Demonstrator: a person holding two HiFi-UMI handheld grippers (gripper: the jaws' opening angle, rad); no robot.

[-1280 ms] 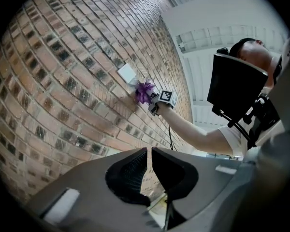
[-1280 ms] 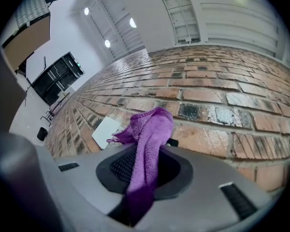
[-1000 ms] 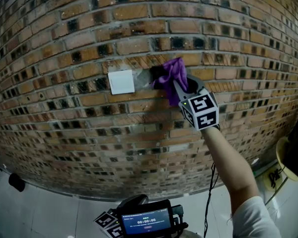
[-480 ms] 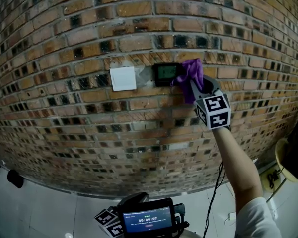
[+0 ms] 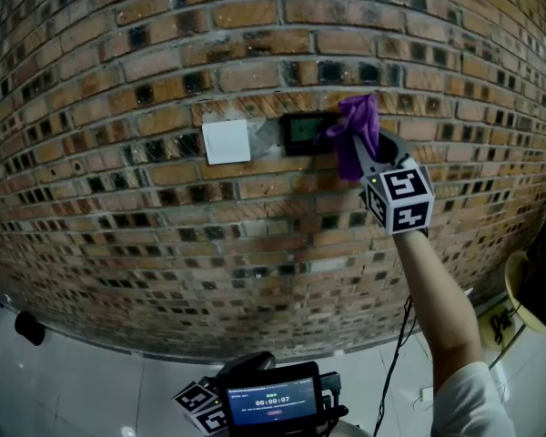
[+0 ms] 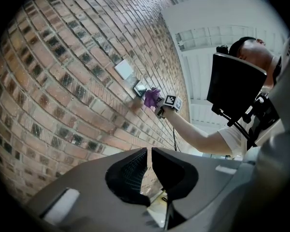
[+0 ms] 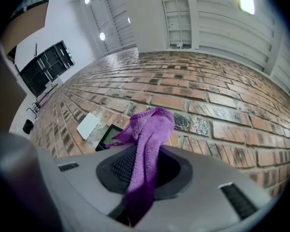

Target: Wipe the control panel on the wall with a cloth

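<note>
A black control panel (image 5: 307, 131) with a small screen is set in the brick wall (image 5: 164, 53), next to a white switch plate (image 5: 226, 142). My right gripper (image 5: 368, 149) is shut on a purple cloth (image 5: 355, 127), which rests against the wall at the panel's right edge. In the right gripper view the cloth (image 7: 147, 134) hangs between the jaws of the right gripper (image 7: 144, 164), with the panel (image 7: 108, 136) and the plate (image 7: 89, 125) to its left. My left gripper (image 6: 149, 164) is held low, away from the wall, shut on nothing.
The wall runs across the whole head view down to a pale floor (image 5: 82, 390). A dark rounded object (image 5: 29, 331) lies at the wall's foot on the left. A black and tan object (image 5: 535, 285) stands at the right edge. A cable (image 5: 389, 362) hangs below my right arm.
My right gripper has slid the cloth to the right across the panel. The cloth covered the panel a second ago; now the screen is uncovered.
</note>
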